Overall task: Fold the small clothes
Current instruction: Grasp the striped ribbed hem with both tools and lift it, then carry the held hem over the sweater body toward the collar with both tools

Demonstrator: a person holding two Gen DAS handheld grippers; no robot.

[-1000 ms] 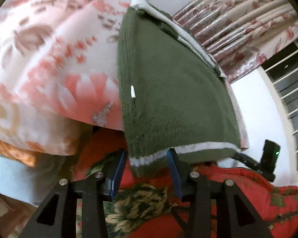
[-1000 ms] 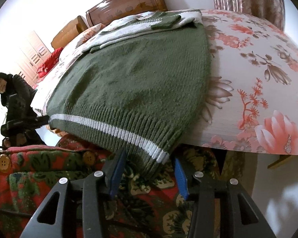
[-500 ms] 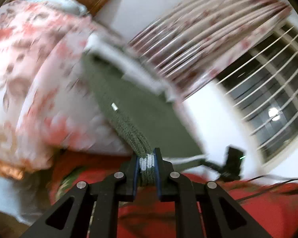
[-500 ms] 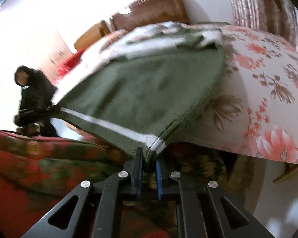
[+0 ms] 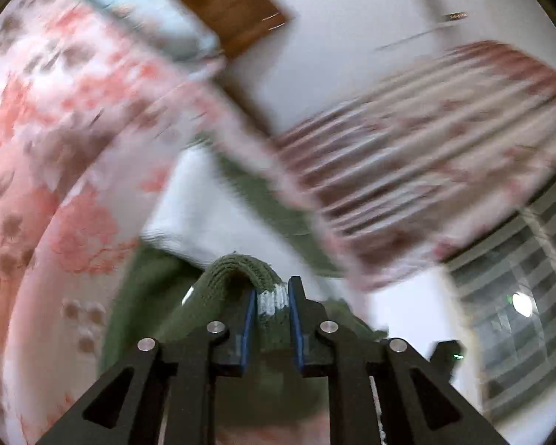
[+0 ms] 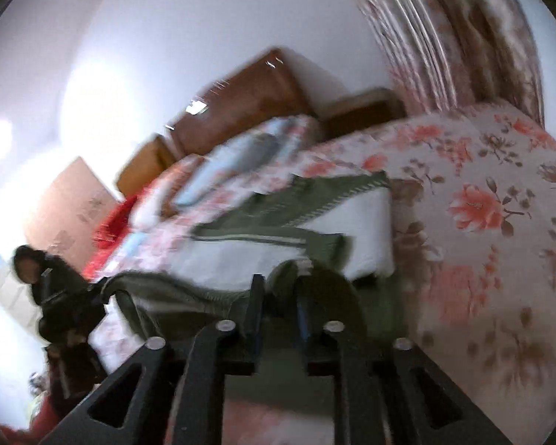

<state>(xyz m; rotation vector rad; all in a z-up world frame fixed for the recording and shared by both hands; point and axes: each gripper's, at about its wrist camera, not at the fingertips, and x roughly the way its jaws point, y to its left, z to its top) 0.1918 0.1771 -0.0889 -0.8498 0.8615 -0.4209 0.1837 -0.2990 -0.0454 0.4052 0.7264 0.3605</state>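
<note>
My left gripper (image 5: 271,306) and right gripper (image 6: 277,298) each pinch a hem corner of the green sweater (image 6: 293,200), its body ahead on the bed (image 6: 482,193), so the bottom folds evenly.

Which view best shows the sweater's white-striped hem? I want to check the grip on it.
The left wrist view: the left gripper is shut on the green sweater's hem, white stripe sharp between its pads. The right wrist view shows the right gripper clamping blurred green sweater knit, no stripe visible there.
</note>
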